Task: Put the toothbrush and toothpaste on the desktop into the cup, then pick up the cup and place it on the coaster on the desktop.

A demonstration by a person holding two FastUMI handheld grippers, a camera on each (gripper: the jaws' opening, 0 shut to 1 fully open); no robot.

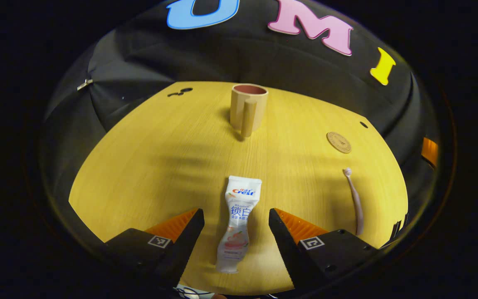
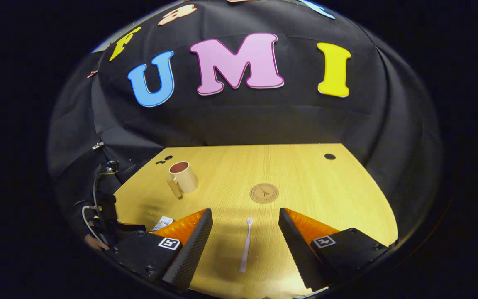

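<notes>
1. Left gripper view
   - Risk is judged first. The left gripper is seen at the bottom of the frame with its fingers spread, and the toothpaste lies flat on the desktop between them, touched by neither finger.
   - The tube is soft and thin. If it is pinched near its flat crimped end, it may fold or slip out; if the fingers come down unevenly, it may be pushed aside instead of being held.
   - The cup stands upright at the upper centre, well apart, with its handle turned toward the camera. A tilted tube could catch the rim and tip the cup.
   - The toothbrush lies at the right of the frame, near the desktop edge. The coaster is above it.

2. Right gripper view
   - The right gripper is also spread, and the toothbrush lies between its fingers at the lower centre, not yet gripped.
   - Such a thin handle may roll or swing when it is pinched off its middle.
   - The coaster is just beyond the brush head, and the cup is at the left of centre.
   - Open room is wide in the middle and to the right. The near edge is close under both grippers.
</notes>
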